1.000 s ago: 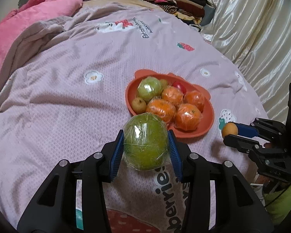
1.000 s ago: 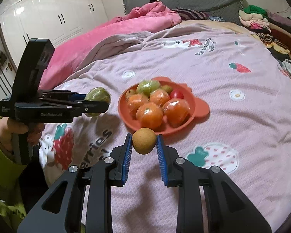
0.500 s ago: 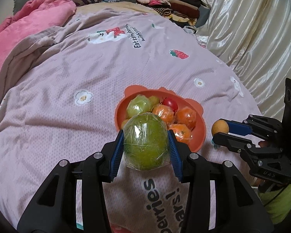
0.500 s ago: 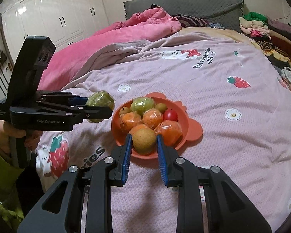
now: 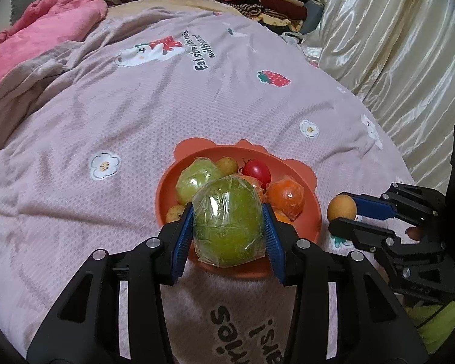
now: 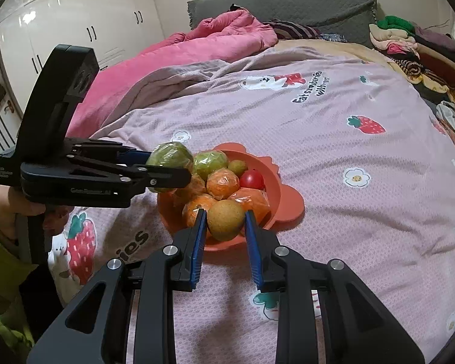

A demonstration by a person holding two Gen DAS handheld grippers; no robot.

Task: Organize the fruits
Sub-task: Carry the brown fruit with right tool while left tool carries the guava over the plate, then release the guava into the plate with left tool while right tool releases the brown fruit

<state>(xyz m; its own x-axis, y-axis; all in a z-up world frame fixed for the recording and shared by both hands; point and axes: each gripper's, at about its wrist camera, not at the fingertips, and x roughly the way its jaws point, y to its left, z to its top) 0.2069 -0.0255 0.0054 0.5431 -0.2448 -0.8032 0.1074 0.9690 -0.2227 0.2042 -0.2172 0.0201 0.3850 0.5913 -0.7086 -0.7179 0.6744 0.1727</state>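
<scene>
The left gripper (image 5: 229, 223) pinches a plastic-wrapped green fruit (image 5: 229, 221) between its blue pads, over the orange plate's (image 5: 314, 203) six o'clock rim. At three o'clock from the plate in that view, the right gripper (image 6: 224, 221) clamps a small brown fruit (image 6: 226, 220). The plate, piled with wrapped oranges (image 6: 223, 183), sits on the pink bedspread (image 6: 333, 157).

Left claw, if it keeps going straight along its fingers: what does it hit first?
Probably the fruit pile in the orange plate. The left claw, shut on a wrapped green fruit, points down over the plate's near side, so that fruit would likely meet the wrapped oranges first. Depth is unclear.
</scene>
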